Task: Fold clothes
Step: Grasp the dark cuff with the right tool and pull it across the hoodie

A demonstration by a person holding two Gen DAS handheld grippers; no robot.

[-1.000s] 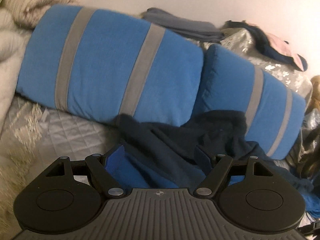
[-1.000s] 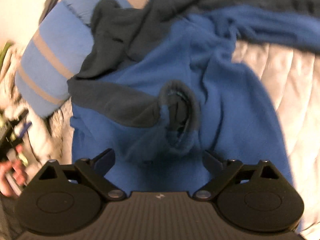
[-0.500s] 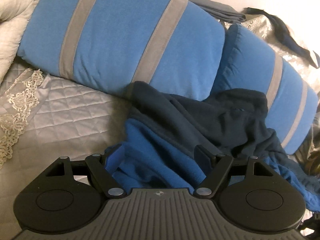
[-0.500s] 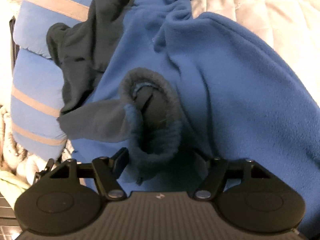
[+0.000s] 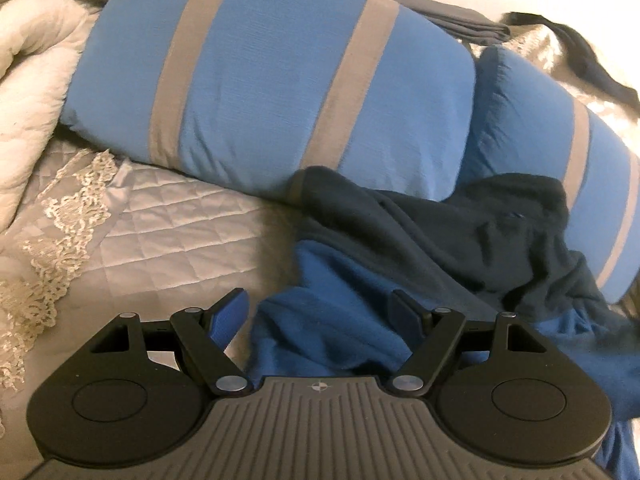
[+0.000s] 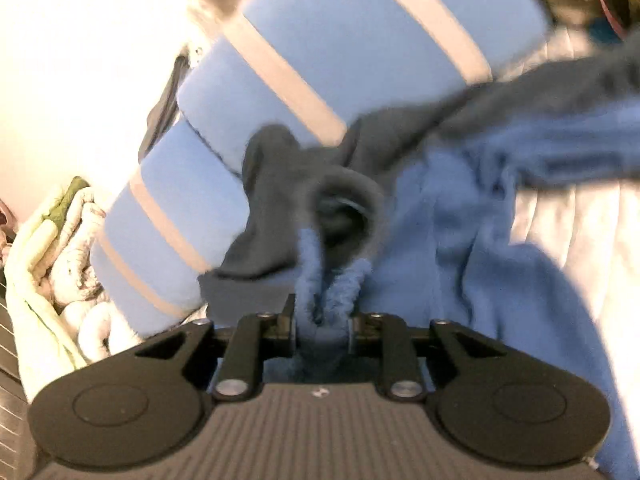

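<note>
A blue fleece garment [image 5: 332, 320] with dark navy upper panels [image 5: 460, 232] lies crumpled on the quilted bed, its top against two striped pillows. My left gripper [image 5: 320, 312] is open just above the garment's left edge, blue cloth lying between its fingers without being pinched. In the right wrist view my right gripper [image 6: 322, 324] is shut on a bunched fold of the blue fleece [image 6: 460, 220], just below a dark-rimmed cuff opening [image 6: 348, 208]. That view is blurred by motion.
Two blue pillows with grey stripes [image 5: 280, 92] [image 5: 560, 152] lean behind the garment. A grey quilted bedspread [image 5: 168, 240] with lace trim stretches to the left. Cream blankets [image 5: 28, 92] pile at far left. Dark folded clothes [image 5: 452, 20] lie behind the pillows.
My right gripper closed on the blue fleece below the cuff and lifted it toward the pillows. The left gripper stayed open and shifted left along the garment's edge.
</note>
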